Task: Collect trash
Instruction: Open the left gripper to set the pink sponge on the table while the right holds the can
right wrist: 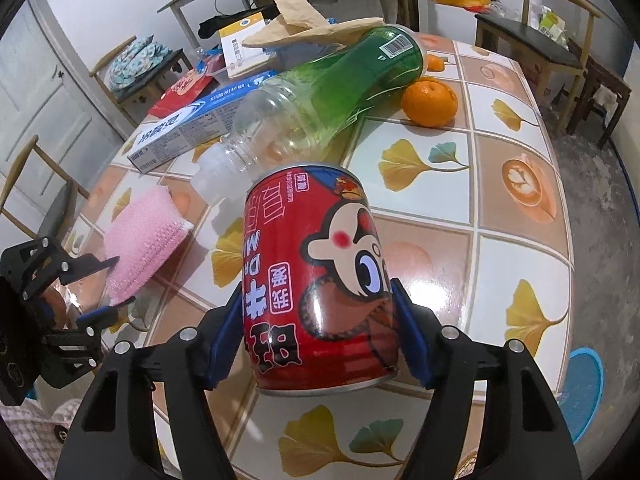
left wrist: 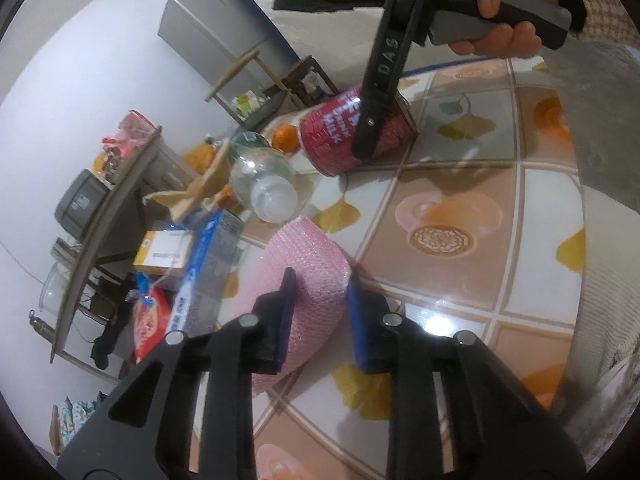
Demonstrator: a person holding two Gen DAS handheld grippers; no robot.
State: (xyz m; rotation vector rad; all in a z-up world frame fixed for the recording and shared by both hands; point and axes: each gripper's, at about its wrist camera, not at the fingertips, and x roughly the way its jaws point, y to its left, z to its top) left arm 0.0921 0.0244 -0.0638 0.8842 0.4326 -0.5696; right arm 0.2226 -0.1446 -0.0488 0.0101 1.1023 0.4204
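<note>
The pink foam-net sleeve (left wrist: 308, 256) lies nearest the person, on the tiled-pattern table (right wrist: 520, 208), off to the left of the red printed drink can (right wrist: 316, 264) and a little nearer than it. The left gripper (left wrist: 320, 280) straddles the sleeve's near end, and its two pads bear on opposite sides of the soft foam, so I read this as a pinch already made. The sleeve's long axis runs away from that gripper, roughly in line with the fingers.

The can sits between the blue pads of the right gripper (right wrist: 316, 292), which clamp its sides low on the body. It is tilted with its top leaning away. Whether its base is clear of the table I cannot tell.

Just beyond the can lies the clear-and-green plastic bottle (right wrist: 320, 92), on its side. Its white cap nearly meets the can's top and its base points away to the far right. The right hand is the nearer one to it, and a grasp would best cross that axis at the narrow neck.

Right of the bottle's far end rests an orange (right wrist: 430, 102). Left of the bottle lies a blue-and-white toothpaste carton (right wrist: 192, 120), and a crumpled brown paper scrap (right wrist: 304, 24) sits beyond. No bin shows clearly, so where the two held pieces go is open.
</note>
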